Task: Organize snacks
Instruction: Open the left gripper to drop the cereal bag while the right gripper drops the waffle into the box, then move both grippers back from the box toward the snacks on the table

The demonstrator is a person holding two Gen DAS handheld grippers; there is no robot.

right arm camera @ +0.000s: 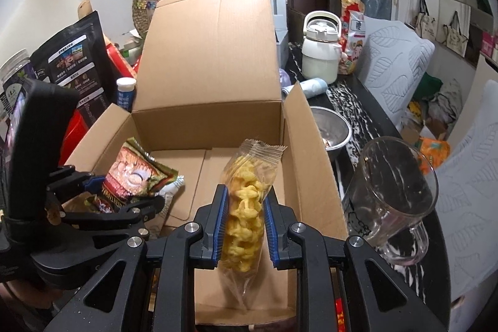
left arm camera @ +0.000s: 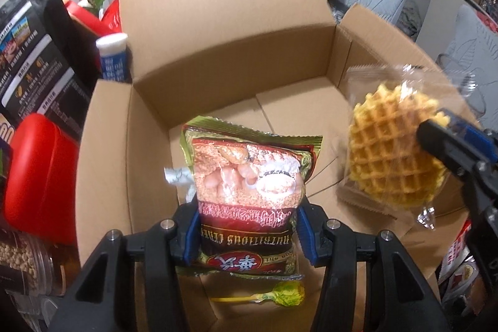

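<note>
An open cardboard box (left arm camera: 218, 58) (right arm camera: 211, 114) stands in front of me. My left gripper (left arm camera: 246, 226) is shut on a red and green cereal packet (left arm camera: 249, 176) and holds it over the box's near left part; it also shows in the right wrist view (right arm camera: 133, 176). My right gripper (right arm camera: 246, 226) is shut on a clear-wrapped waffle (right arm camera: 246, 207) seen edge on, over the box's near right part. In the left wrist view the waffle (left arm camera: 392, 145) faces me with the right gripper's finger (left arm camera: 448, 145) on it. A yellow lollipop (left arm camera: 286, 294) lies below the packet.
Left of the box stand a red container (left arm camera: 40, 170), a black pouch (right arm camera: 74, 64), a blue and white tube (right arm camera: 126, 92) and a jar (left arm camera: 21, 263). Right of it are a glass mug (right arm camera: 395, 192), a steel bowl (right arm camera: 333, 133) and a white kettle (right arm camera: 320, 49).
</note>
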